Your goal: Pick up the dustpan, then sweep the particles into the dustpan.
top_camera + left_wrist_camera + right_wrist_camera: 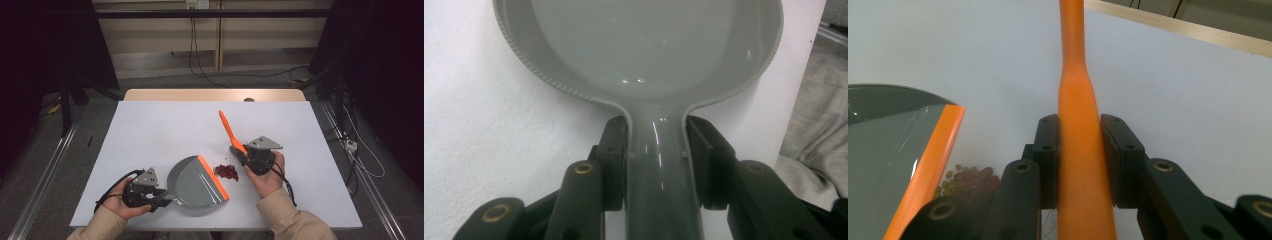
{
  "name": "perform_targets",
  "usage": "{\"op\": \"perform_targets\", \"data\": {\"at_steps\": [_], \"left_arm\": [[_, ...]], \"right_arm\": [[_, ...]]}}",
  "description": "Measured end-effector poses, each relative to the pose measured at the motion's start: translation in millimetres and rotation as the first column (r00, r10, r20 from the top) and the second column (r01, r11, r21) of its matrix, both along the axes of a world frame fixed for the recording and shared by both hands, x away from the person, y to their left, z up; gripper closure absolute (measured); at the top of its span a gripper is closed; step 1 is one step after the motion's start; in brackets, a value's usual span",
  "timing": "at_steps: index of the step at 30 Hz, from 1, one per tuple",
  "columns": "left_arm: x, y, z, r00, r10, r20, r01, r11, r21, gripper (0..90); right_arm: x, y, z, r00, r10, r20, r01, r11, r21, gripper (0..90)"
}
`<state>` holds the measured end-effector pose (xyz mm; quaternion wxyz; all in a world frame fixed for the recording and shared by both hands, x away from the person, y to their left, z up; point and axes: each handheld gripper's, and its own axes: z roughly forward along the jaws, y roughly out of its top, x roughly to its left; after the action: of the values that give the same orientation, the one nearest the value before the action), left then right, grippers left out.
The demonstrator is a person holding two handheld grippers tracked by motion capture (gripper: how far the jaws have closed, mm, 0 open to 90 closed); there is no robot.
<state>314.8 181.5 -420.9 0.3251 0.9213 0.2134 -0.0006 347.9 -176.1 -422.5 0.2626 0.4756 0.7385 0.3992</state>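
The small heap of red and green beans [226,172] is found on the white counter [150,130], just beside the orange lip of the grey plastic dustpan [197,185], between that lip and the right tongs [243,151]. The right tongs are clamped on the orange brush handle [229,130]; the left tongs [161,199] are clamped on the dustpan's handle.

White desk [160,130] with a light wooden strip [215,95] along its far edge. Behind it, a pale wall panel [160,35] carrying a socket [197,4], from which black cables [200,65] hang to the grey floor [95,125]. A metal rail [42,187] runs along the floor at left.
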Motion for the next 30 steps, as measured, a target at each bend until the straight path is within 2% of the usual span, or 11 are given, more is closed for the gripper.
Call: {"op": "perform_targets", "data": {"at_steps": [16,27,28,29,30], "left_arm": [[2.9,-1.2,0.0,0.9999,-0.008,-0.014,0.008,1.0,-0.001,63.0],[4.1,-4.5,0.0,0.9998,-0.003,-0.022,0.003,1.0,-0.001,63.0],[4.9,-4.6,0.4,0.9997,-0.013,-0.02,0.013,0.9999,0.01,63.0],[4.3,-5.8,-0.2,0.9997,0.0,-0.024,0.0,1.0,-0.003,63.0],[4.6,-6.2,-0.1,0.9997,-0.004,-0.023,0.004,1.0,0.001,63.0]], "right_arm": [[-8.8,14.2,-2.2,0.9999,0.011,0.01,-0.011,1.0,-0.01,70.8],[-13.0,21.5,-3.3,0.9999,0.011,0.0,-0.011,1.0,0.027,70.3],[-13.4,22.7,-3.6,0.9999,0.011,0.001,-0.011,0.999,0.031,70.2],[-13.9,24.1,-3.8,0.9999,0.011,-0.002,-0.011,0.999,0.035,70.1],[-14.2,25.4,-4.0,0.9999,0.012,-0.004,-0.012,0.999,0.038,70.1]]}}
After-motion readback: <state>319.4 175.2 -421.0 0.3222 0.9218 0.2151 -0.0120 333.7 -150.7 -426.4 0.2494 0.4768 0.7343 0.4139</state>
